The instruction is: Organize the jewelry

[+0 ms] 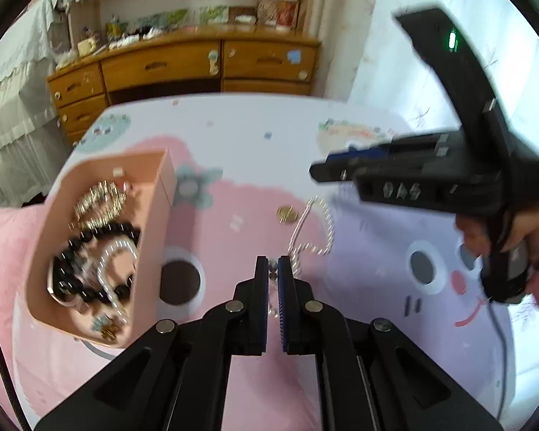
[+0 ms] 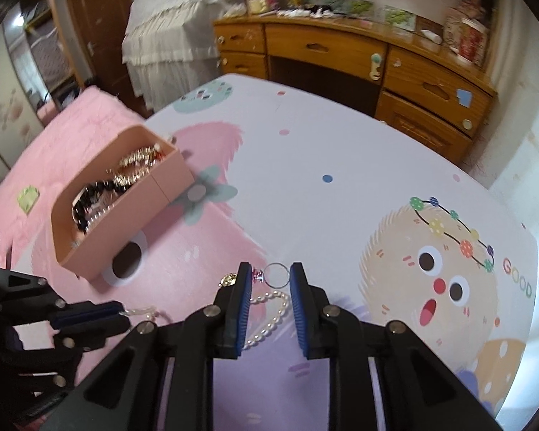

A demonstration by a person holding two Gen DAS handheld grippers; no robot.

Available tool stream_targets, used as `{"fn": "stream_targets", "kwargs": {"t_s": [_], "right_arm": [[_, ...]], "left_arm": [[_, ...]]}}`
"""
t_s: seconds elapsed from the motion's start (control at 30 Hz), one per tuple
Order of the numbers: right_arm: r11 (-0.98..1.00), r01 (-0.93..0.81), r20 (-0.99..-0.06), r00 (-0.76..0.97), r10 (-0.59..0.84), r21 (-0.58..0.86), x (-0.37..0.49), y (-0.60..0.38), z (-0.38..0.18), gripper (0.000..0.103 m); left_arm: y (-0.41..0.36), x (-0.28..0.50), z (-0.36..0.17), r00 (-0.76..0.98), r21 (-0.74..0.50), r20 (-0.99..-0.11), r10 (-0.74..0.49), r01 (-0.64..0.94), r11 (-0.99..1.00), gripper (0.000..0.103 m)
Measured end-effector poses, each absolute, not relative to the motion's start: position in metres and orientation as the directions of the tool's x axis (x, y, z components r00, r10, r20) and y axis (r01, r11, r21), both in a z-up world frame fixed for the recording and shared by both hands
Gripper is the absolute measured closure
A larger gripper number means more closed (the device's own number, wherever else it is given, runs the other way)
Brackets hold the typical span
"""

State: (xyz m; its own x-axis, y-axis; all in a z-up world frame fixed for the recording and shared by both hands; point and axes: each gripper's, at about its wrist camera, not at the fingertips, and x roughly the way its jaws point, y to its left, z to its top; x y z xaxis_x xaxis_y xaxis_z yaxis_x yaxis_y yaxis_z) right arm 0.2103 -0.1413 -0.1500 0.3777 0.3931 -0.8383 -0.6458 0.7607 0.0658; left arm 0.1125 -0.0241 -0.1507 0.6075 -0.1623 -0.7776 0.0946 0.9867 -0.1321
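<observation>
Left gripper (image 1: 273, 269) was nearly closed on one end of the pearl necklace (image 2: 269, 314); right gripper (image 2: 271, 276) stood open around a small ring (image 2: 276, 276). Closing gently and lifting slowly would suit transfer to the pink box (image 2: 125, 212) nearby, left.

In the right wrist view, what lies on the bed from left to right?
Pink jewelry box → gold brooch → pearl necklace → thin ring between the open right hand-held gripper fingertips → cartoon face print.
</observation>
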Motion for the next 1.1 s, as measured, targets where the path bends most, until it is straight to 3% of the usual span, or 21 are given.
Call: {"fn": "stream_targets", "kwargs": {"t_s": [0.63,1.1], "right_arm": [[0.863,-0.489,-0.757,0.514,0.404,0.128,0.189,-0.153,-0.092,0.082],[0.841,-0.521,-0.672,0.572,0.470,0.144,0.166,-0.105,-0.060,0.082]], "left_arm": [[0.013,0.121,-0.007,0.730,-0.171,-0.622,-0.285,0.228,0.959,0.100],[0.087,0.115,0.044,0.813,-0.131,-0.552,-0.184,0.133,0.982,0.100]]}}
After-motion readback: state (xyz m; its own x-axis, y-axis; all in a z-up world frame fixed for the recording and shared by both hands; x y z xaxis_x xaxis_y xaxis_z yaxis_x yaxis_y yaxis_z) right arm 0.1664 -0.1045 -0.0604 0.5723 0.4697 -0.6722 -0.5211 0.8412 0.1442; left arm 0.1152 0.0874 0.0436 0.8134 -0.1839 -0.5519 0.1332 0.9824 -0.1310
